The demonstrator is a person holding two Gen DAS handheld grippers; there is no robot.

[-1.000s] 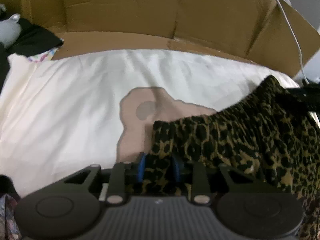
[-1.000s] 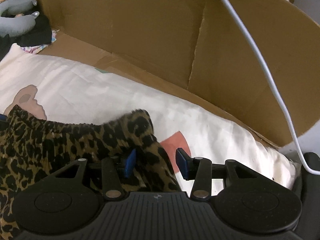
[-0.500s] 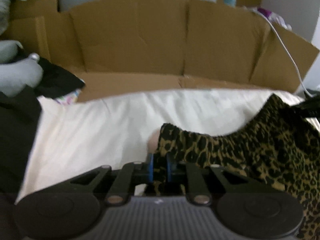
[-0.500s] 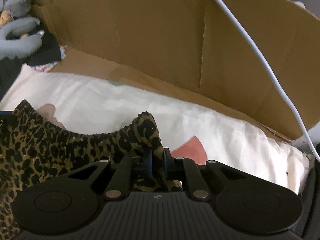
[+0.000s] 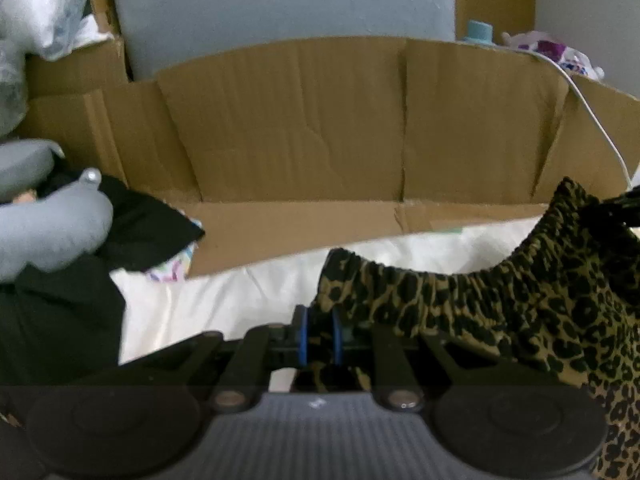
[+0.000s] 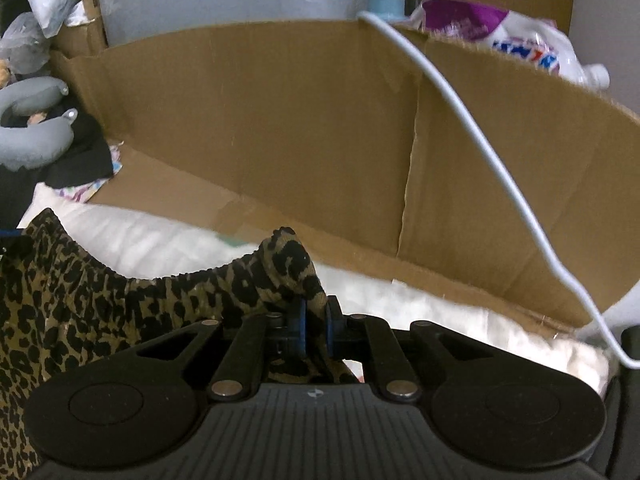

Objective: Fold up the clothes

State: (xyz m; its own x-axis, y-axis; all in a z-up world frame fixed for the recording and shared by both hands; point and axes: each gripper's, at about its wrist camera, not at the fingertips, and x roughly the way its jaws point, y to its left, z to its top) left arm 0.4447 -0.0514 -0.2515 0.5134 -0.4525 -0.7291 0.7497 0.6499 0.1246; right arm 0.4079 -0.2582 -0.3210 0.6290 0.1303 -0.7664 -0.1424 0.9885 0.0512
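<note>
— Jaws on both sides, how do they stand?

— Nearly closed on each. The left gripper (image 5: 320,330) has its blue pads pinched on one corner of the elastic waistband of the leopard-print fabric garment (image 5: 520,312), with cloth filling the narrow gap. The right gripper (image 6: 314,320) pinches the other corner the same way, a peak of fabric sticking up just above its pads.

— Where is the garment?

— Hanging between the two grippers, waistband sagging in a curve, above the white bed sheet (image 5: 240,292). The rest of it drapes down below the grippers.

— What else is around?

— A brown cardboard wall (image 6: 280,120) stands behind the sheet. A white cable (image 6: 460,108) runs over its top edge on the right. At the left lie a grey neck pillow (image 5: 48,232) and black cloth (image 5: 148,228), touching each other.
</note>
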